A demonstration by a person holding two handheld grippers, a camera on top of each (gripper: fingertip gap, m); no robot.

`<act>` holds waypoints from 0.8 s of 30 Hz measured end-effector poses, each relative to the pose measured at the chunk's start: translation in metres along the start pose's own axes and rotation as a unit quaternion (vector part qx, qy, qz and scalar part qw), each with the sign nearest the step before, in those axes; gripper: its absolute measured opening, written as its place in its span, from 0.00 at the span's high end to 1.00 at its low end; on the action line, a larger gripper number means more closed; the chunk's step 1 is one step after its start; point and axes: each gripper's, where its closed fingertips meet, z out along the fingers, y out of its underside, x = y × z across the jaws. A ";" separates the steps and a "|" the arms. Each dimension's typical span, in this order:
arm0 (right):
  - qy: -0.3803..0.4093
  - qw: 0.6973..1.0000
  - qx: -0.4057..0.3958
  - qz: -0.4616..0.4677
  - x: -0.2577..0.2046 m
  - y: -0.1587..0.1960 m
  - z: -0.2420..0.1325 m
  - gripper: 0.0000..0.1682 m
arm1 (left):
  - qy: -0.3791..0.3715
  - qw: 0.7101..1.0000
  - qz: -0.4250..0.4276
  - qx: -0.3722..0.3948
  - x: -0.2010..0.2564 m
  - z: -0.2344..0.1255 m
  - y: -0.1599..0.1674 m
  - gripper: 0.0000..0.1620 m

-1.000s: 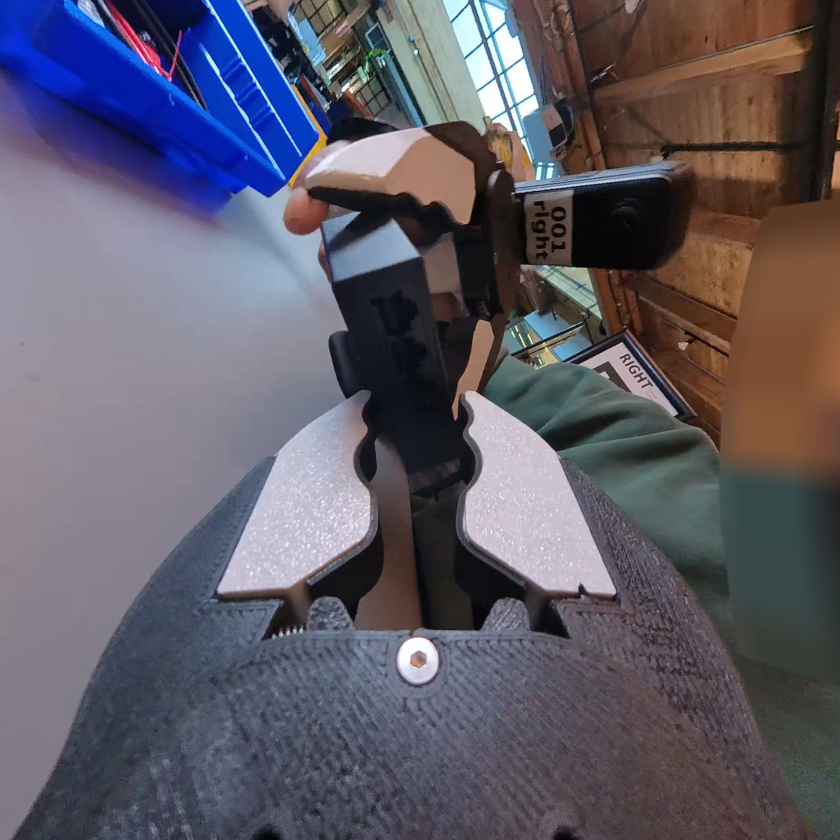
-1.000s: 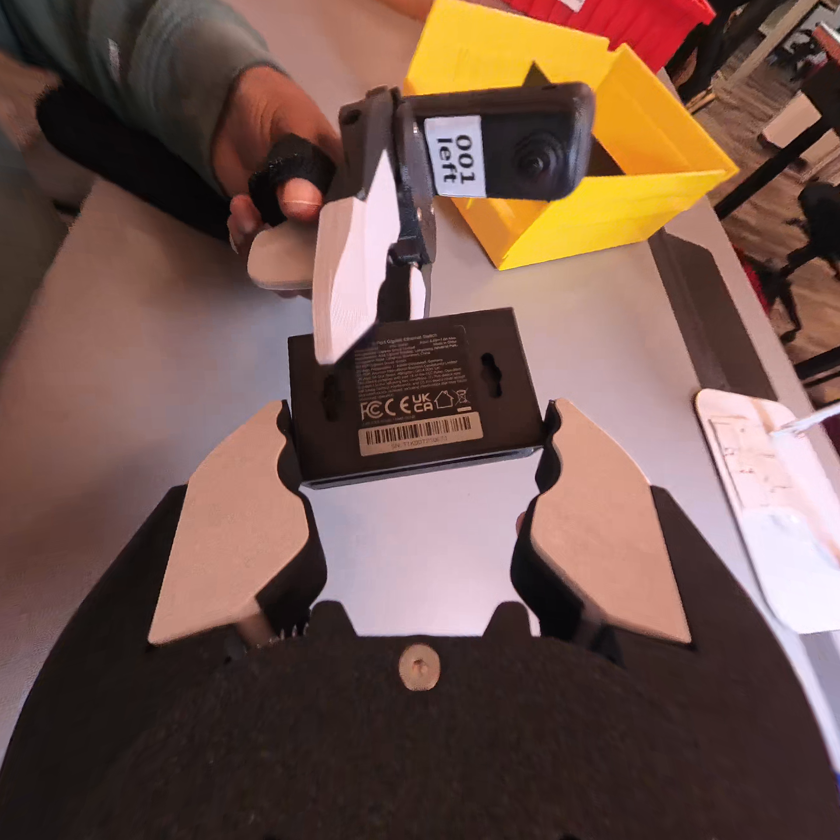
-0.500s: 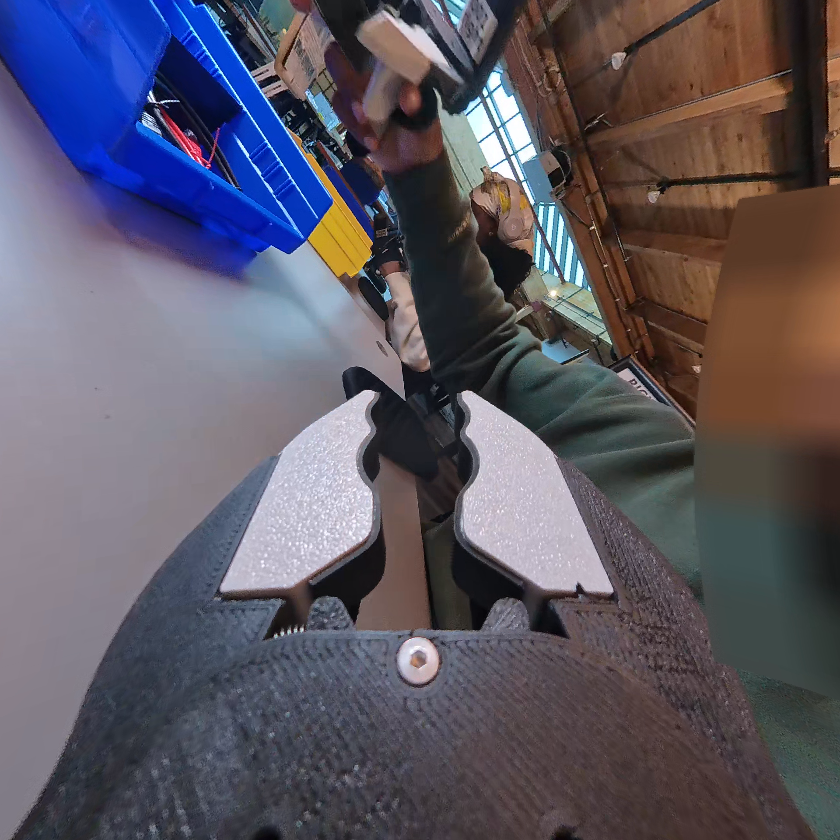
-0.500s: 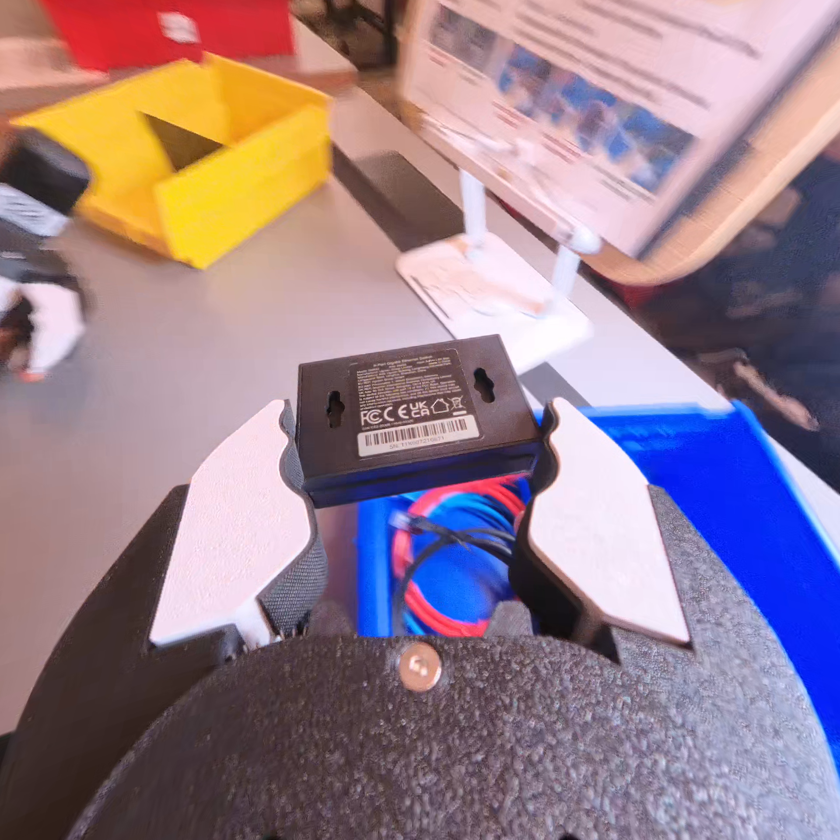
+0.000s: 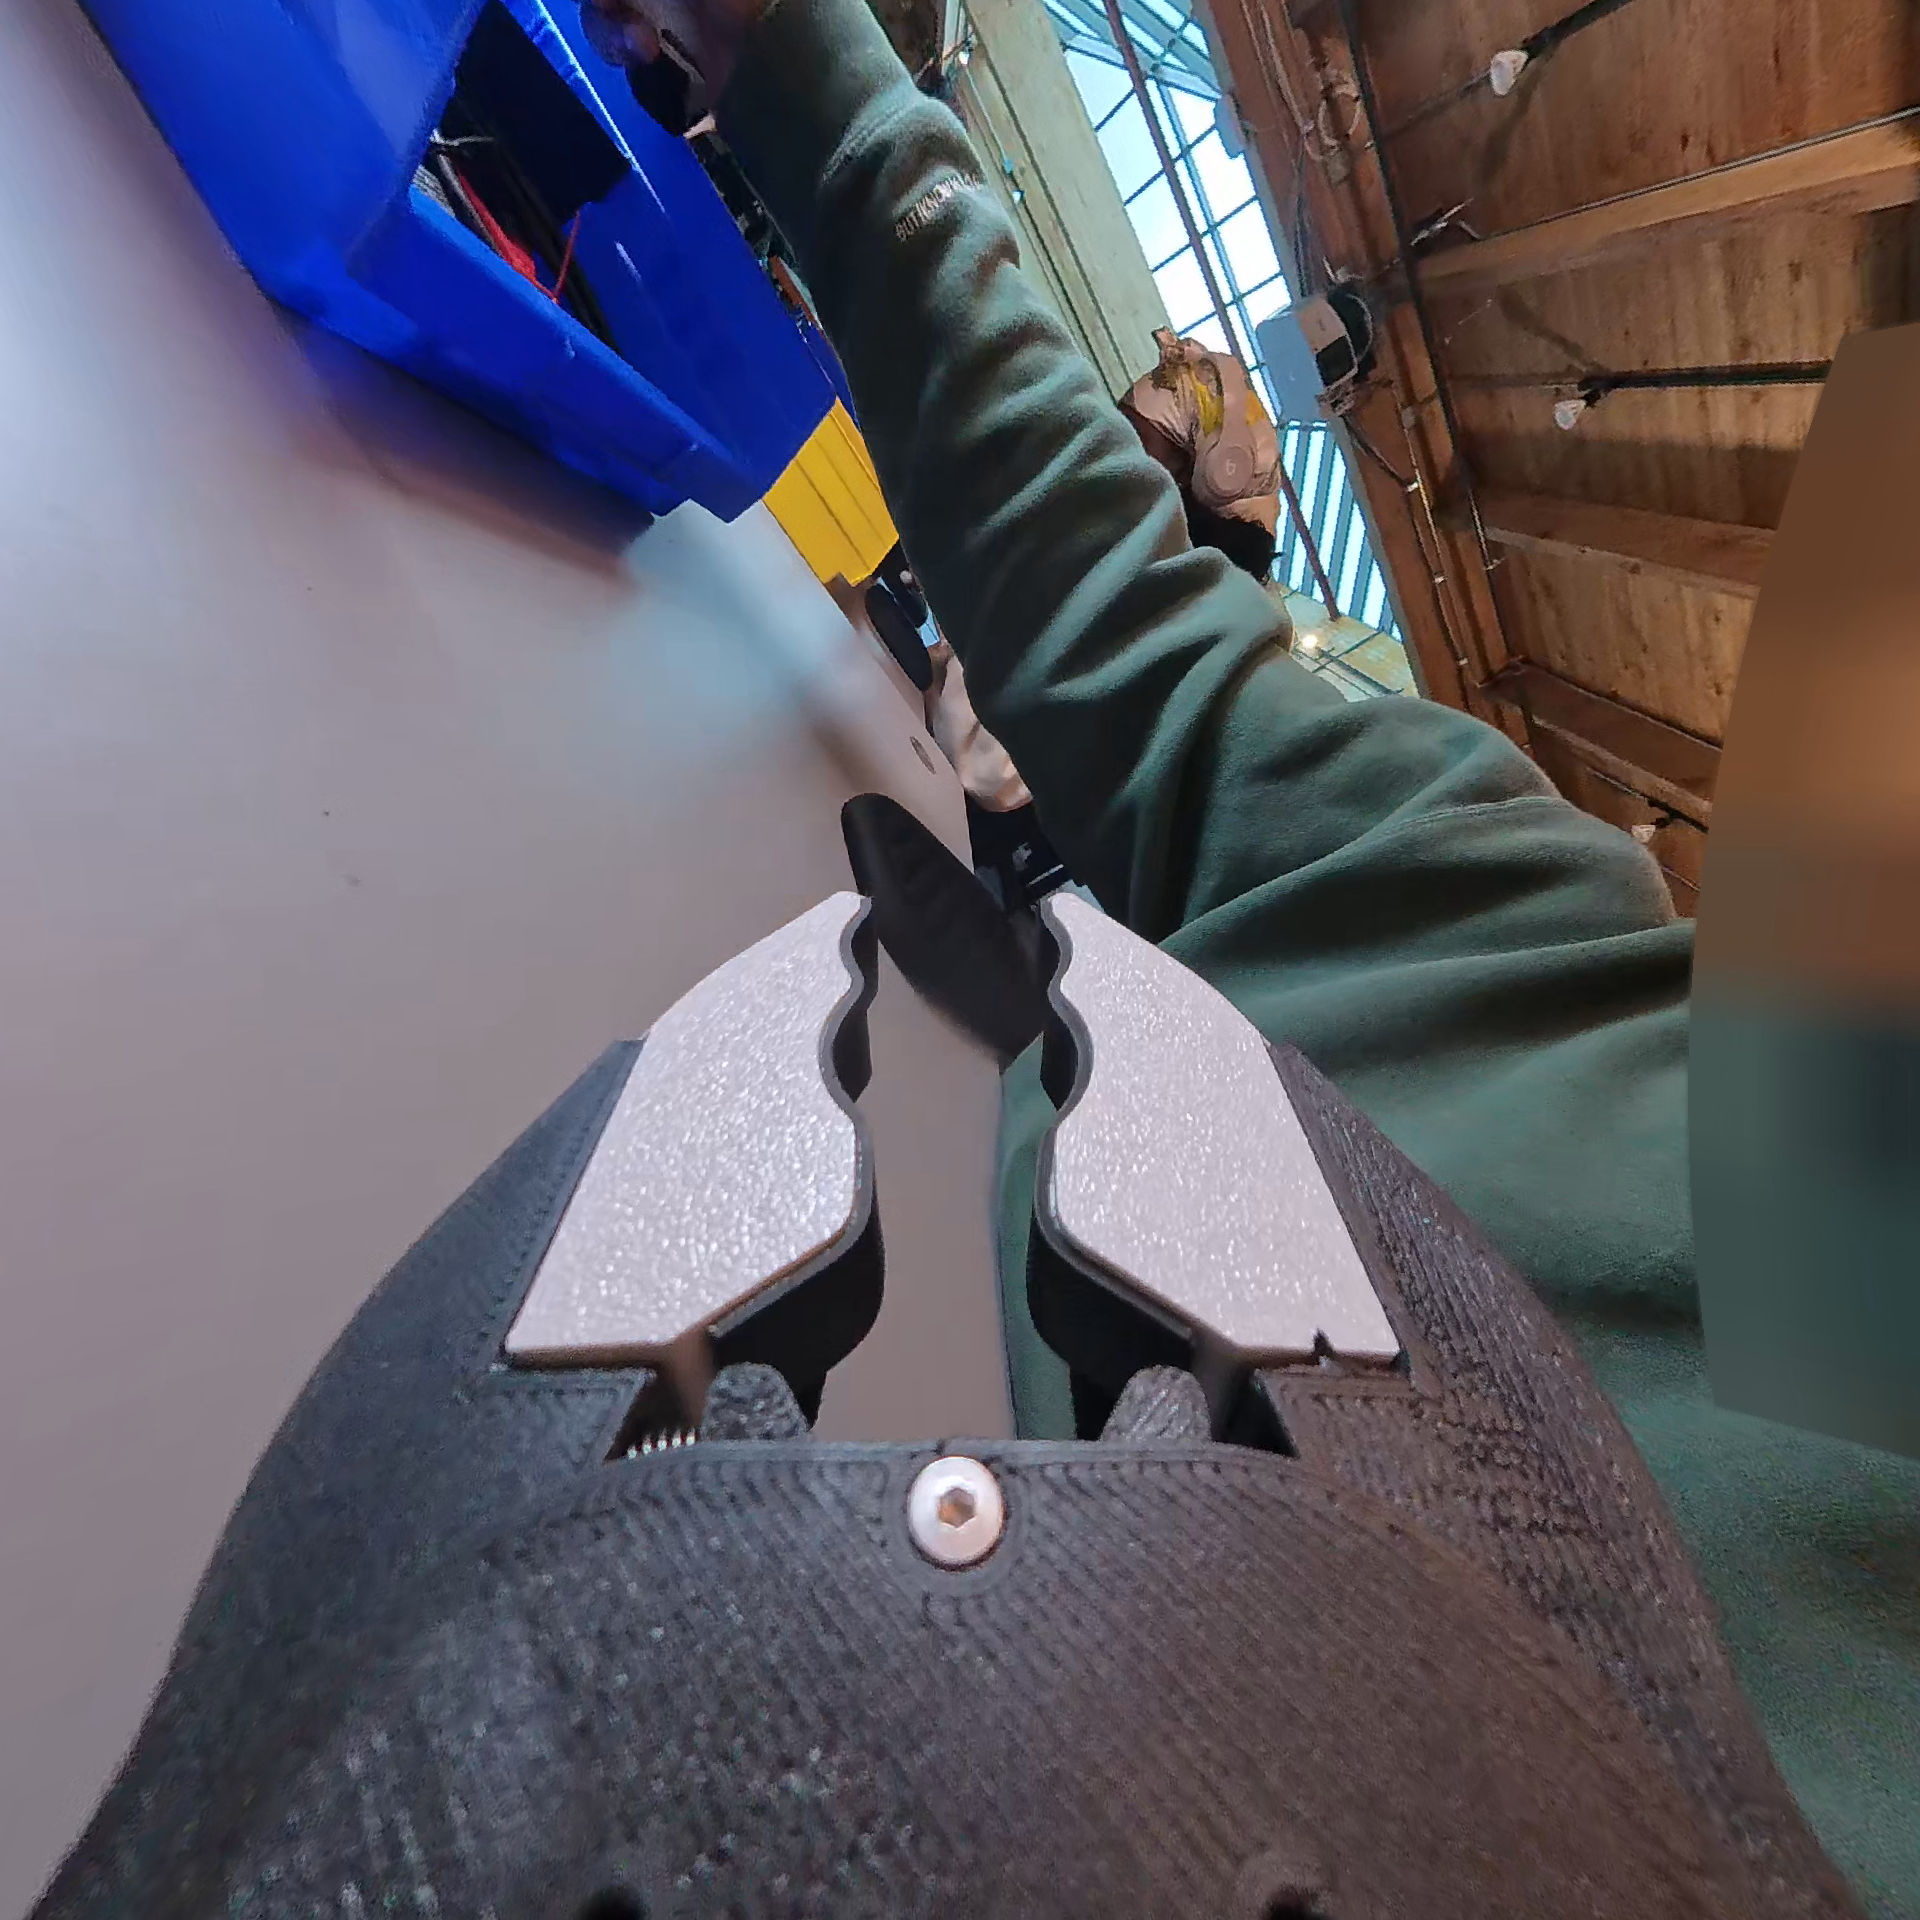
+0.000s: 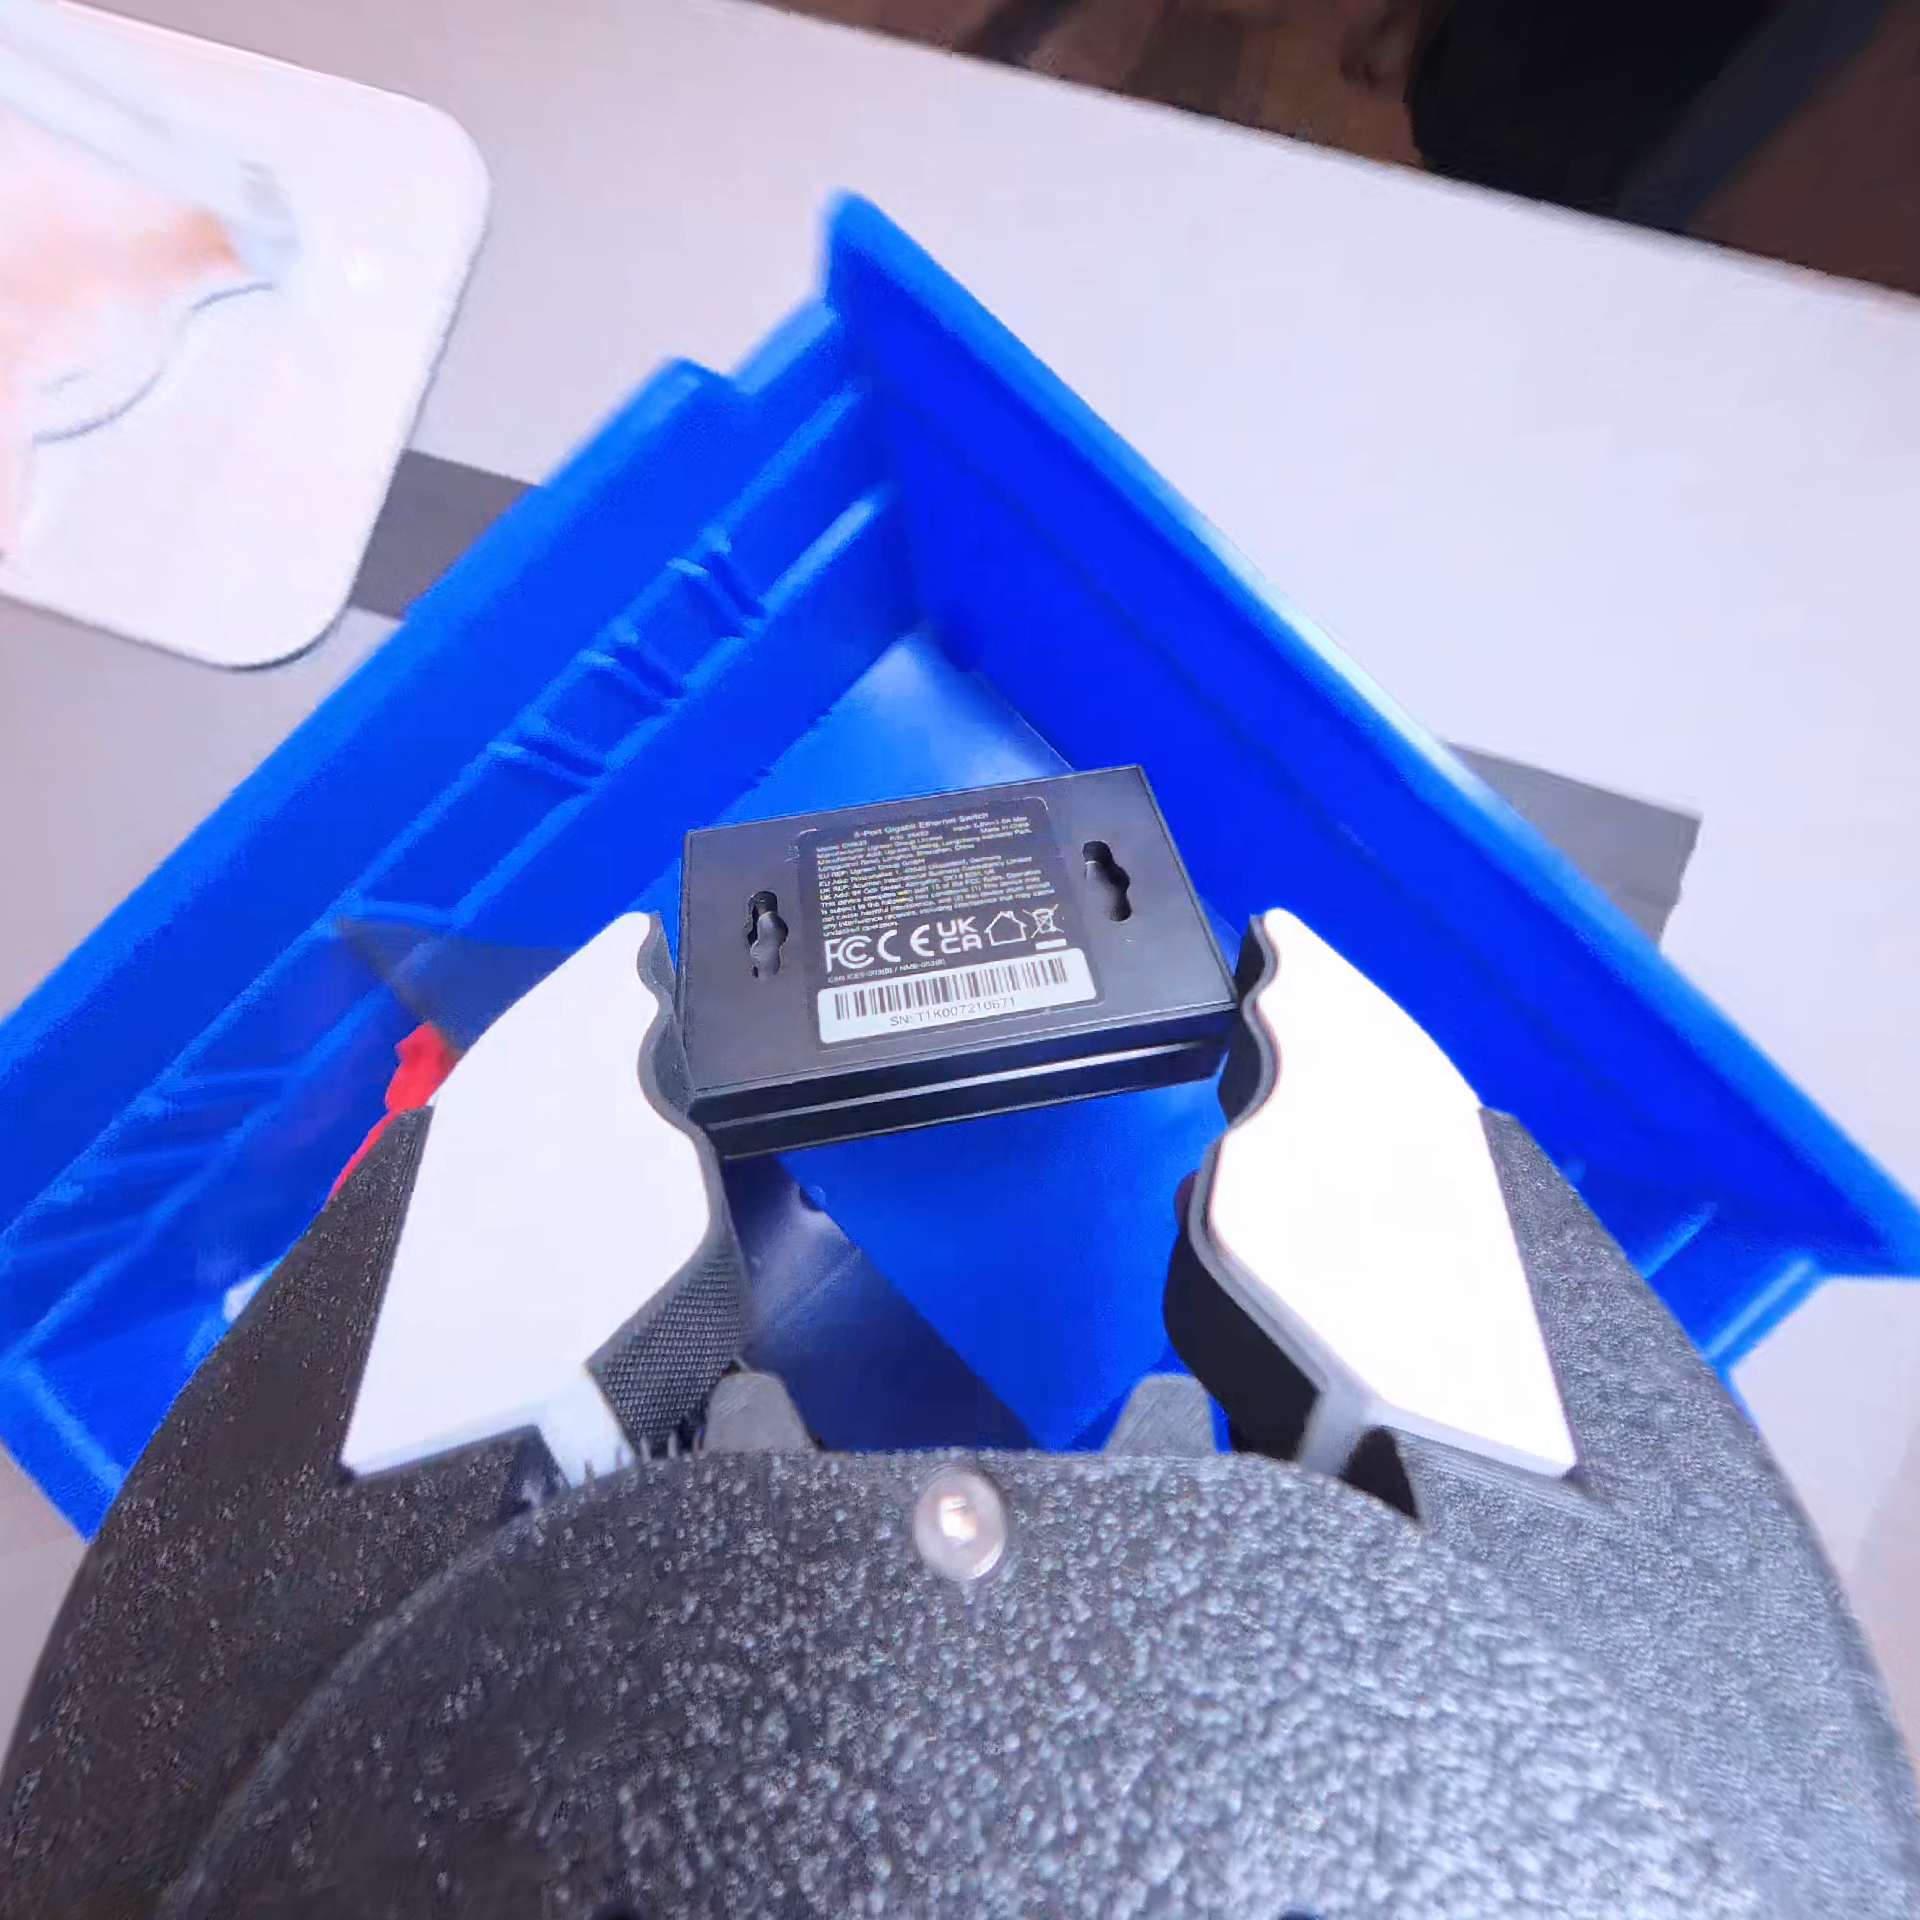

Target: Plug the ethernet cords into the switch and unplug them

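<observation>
While clamped between both fingers of the right gripper [image 6: 951, 1023], switch [image 6: 940, 940] held by its short ends, underside with the label facing the camera, level across the jaws and clear of everything below. Directly under and beyond it, blue bin [image 6: 1143, 540], seen corner-on, its walls spreading away to either side of the fingers. Left of the left finger, inside the bin, a bit of red cord [image 6: 416, 1081]; more of it hidden behind the finger. Far ahead on the left, on the grey table [image 6: 1351, 312], a blurred white base [image 6: 239, 374]. Over on the left gripper [image 5: 956, 966], fingers close together but with a narrow gap down their length; holding nothing that can be made out. Just past its tips, a dark object [image 5: 935, 935], too unclear to name, and whether the tips touch it cannot be told. Left of the fingers, bare table; farther ahead on that side, the blue bin [image 5: 499, 312] with dark and red cords inside. Right of the fingers and running up ahead, a green sleeve [image 5: 1143, 623] reaching toward the bin. Beyond the bin's far end, a yellow bin [image 5: 831, 499].
</observation>
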 end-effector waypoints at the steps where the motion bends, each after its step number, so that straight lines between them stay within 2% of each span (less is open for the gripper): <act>1: 0.019 0.999 -0.018 0.021 0.005 0.005 0.005 0.39 | 0.001 1.000 -0.004 -0.004 -0.001 0.001 0.001 0.82; 5: 0.054 0.996 -0.049 0.055 0.013 0.012 0.021 0.39 | -0.001 1.000 -0.007 -0.019 -0.005 0.003 0.008 0.82; 17: 0.090 0.986 -0.134 0.043 0.021 0.033 0.036 0.39 | -0.008 0.999 0.010 -0.042 -0.004 0.005 0.017 0.82; 24: 0.059 0.986 -0.149 0.047 0.017 0.044 0.030 0.39 | -0.017 0.999 0.020 -0.047 -0.007 0.005 0.018 0.83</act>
